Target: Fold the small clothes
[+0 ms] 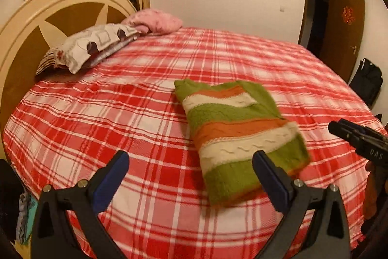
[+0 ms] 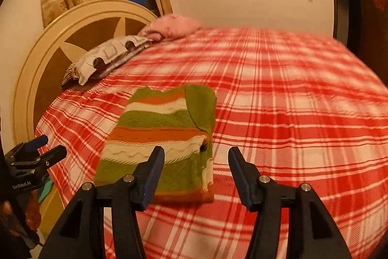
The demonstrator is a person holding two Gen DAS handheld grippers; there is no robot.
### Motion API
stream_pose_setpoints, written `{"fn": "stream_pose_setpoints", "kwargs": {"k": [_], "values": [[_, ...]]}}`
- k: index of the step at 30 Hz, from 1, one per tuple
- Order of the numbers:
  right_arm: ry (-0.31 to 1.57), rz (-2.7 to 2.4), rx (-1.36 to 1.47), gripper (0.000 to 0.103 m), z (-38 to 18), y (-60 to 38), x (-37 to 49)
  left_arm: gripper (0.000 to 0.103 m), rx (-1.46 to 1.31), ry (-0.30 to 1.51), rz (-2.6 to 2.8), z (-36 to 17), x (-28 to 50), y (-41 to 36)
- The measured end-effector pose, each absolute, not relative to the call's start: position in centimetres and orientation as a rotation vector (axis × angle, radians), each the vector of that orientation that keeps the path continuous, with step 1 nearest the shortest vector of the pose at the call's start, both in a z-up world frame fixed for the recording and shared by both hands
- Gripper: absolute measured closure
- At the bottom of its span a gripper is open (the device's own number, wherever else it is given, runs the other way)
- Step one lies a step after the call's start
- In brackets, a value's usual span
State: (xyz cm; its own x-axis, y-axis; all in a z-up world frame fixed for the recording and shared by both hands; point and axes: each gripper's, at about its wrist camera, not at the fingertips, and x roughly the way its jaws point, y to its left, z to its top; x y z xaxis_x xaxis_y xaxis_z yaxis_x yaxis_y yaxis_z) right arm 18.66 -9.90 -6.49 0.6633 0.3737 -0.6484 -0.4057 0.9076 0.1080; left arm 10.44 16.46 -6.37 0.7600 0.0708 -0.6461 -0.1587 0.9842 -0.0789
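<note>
A folded knit sweater (image 1: 237, 135), striped green, orange and cream, lies on the plaid bedsheet (image 1: 121, 123), at twelve o'clock from both grippers. Left gripper (image 1: 190, 162) and right gripper (image 2: 196, 157) jaws stand apart, empty.

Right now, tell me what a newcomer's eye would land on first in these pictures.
The red and white plaid bedspread fills nearly the whole view. In its middle lies a folded sweater striped green, orange and cream. Both the left gripper and the right gripper stand open above the near edge of the bed, holding nothing, while patterned pillows sit by the rounded headboard at the far left.
</note>
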Motion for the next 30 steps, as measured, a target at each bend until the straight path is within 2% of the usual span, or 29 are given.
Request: {"fn": "stream_pose_setpoints", "kwargs": {"k": [14,30], "values": [[0.588,0.437,-0.075,0.046,-1.8,-10.2,13.6,0.0,-0.148,0.594,0.082,-3.0,7.8,15.3],[0.584,0.45,-0.078,0.046,-1.8,-9.7,12.7,0.0,-0.158,0.586,0.084,-2.8,7.4,15.2]]}}
